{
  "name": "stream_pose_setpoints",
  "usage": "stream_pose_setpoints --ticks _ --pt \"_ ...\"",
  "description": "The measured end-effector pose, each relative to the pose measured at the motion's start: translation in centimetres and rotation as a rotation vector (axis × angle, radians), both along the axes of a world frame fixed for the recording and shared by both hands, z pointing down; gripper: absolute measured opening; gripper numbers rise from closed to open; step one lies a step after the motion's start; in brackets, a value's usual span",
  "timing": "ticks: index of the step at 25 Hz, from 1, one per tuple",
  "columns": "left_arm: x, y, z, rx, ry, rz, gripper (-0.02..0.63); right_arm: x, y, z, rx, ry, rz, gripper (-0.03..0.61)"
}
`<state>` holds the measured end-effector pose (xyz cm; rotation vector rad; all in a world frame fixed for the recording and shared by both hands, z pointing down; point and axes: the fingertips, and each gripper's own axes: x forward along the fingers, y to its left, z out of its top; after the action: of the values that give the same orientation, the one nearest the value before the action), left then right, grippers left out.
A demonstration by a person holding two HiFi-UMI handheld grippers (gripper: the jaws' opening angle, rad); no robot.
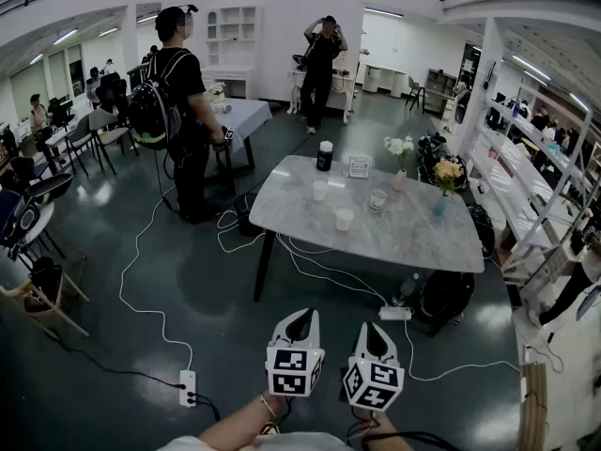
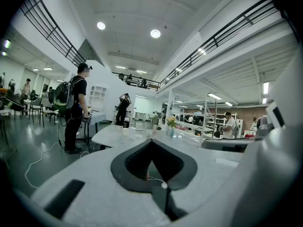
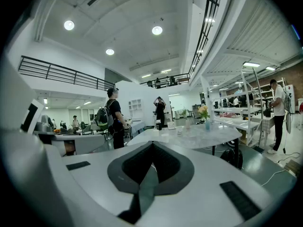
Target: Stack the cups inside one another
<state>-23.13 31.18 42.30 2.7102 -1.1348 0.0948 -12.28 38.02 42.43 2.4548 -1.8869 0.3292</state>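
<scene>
Two marker cubes [image 1: 295, 370], head view only

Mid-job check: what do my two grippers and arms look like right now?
Both the left gripper and right gripper have white tapering shells with black lining inside the jaws. Each carries a cube of black-and-white square markers. A thin band circles the left wrist, and a black cable trails by the right one.

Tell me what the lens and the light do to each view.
Head view: wide-angle bend at the edges, glare patches on the glossy floor, table evenly lit. Left gripper view: fisheye circle with black corners, left gripper soft up close. Right gripper view: same black corners, bright lamps, right gripper slightly soft.
</scene>
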Motion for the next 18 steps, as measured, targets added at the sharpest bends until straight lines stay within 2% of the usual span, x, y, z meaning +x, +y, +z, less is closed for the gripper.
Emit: stream_pose_setpoints --ticks 9,18 --pt "0.0 -0.5 0.3 0.001 0.006 0.006 0.003 0.0 -0.2 0.2 -0.003 0.009 0.007 0.006" --pt "-1.3 -2.4 0.6 0.005 -0.002 0.016 0.003 -0.5 -1.8 0.6 0.002 -0.033 0.032 0.006"
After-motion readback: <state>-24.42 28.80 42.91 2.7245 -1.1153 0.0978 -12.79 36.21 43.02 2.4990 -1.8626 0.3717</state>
